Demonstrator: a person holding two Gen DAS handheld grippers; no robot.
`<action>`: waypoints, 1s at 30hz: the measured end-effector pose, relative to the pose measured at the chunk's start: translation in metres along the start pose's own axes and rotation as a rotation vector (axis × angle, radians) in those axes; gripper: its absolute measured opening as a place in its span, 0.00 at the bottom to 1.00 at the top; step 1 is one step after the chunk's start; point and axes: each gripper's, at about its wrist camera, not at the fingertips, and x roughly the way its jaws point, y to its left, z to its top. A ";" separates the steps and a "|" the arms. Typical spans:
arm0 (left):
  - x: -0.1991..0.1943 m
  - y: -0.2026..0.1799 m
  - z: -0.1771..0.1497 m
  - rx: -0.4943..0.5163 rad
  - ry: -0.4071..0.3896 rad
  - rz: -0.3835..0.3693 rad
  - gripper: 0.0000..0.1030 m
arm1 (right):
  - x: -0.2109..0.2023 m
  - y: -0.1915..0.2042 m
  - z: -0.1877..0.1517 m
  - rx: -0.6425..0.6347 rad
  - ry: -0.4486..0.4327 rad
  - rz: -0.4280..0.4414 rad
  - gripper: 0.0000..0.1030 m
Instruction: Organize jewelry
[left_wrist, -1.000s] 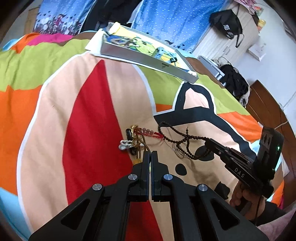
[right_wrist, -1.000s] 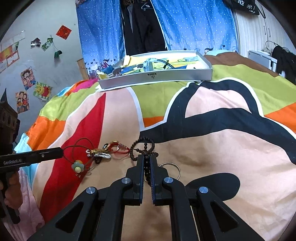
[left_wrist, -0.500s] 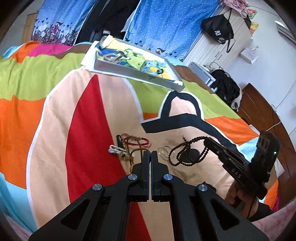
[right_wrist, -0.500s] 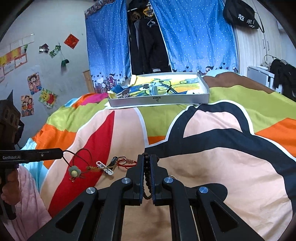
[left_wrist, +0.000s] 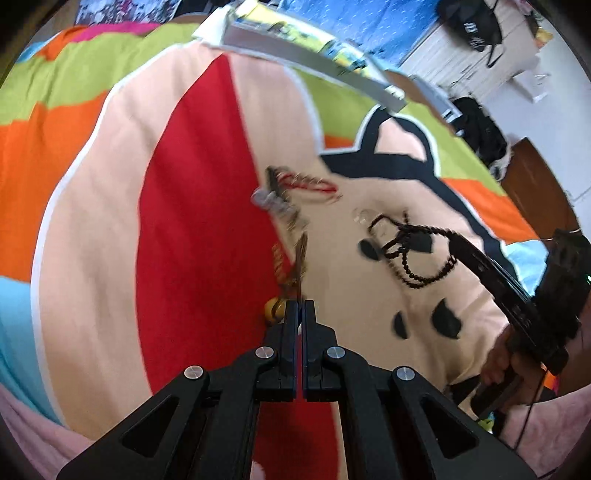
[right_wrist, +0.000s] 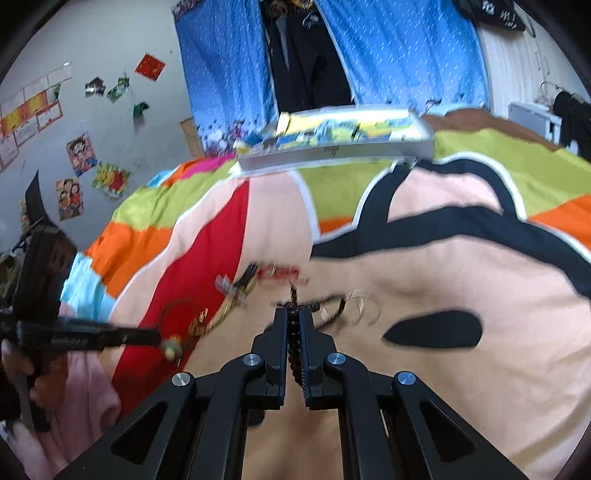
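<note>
While both views blur, we see our left tool (left_wrist: 300, 308) clamped on a brown cord necklace (left_wrist: 297, 254) trailing over the bedspread (left_wrist: 110, 229). Our right tool (right_wrist: 293, 314) pinches a dark bead strand (right_wrist: 293, 334) just above the bed.

Each camera sits just behind its own claw, looking forward and down across the bedspread (left_wrist: 207, 229) toward the tray (right_wrist: 332, 147) beyond (both blurred); each catches the other claw sideways.
</note>
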 end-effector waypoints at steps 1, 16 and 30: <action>0.000 0.002 -0.001 -0.004 -0.004 0.018 0.00 | 0.002 0.001 -0.006 0.000 0.019 0.005 0.06; 0.014 0.020 0.010 -0.057 -0.054 0.140 0.43 | 0.035 -0.009 -0.014 0.085 0.105 0.007 0.43; 0.012 0.001 0.009 0.079 -0.098 0.129 0.00 | 0.081 -0.008 -0.002 0.093 0.144 -0.028 0.16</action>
